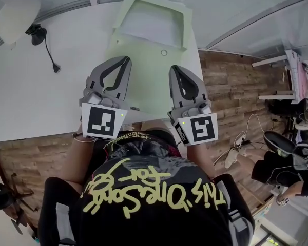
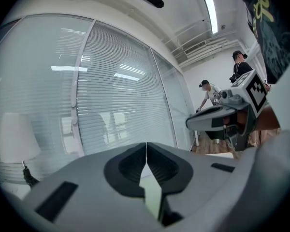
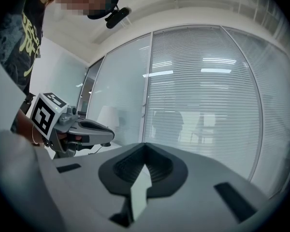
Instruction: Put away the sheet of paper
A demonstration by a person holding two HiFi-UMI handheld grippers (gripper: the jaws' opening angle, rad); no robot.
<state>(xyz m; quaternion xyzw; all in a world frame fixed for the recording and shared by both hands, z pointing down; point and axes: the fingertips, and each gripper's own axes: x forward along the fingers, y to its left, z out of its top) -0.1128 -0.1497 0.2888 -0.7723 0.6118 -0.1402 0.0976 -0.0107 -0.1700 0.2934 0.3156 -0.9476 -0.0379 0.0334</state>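
Note:
A pale green folder lies open on the white table, its button clasp showing. A lighter sheet of paper lies in its far half. My left gripper hovers over the folder's near left part, shut, with nothing seen between the tips. My right gripper hangs over the near right part, also shut and empty. Only pale green shows through the gap behind each pair of tips. Each gripper view looks toward the blinds and shows little of the table.
A white lamp shade, its black base and a black cable with plug sit at the table's far left. The table's right edge runs close to the folder. Shoes and a seated person are on the wooden floor at right.

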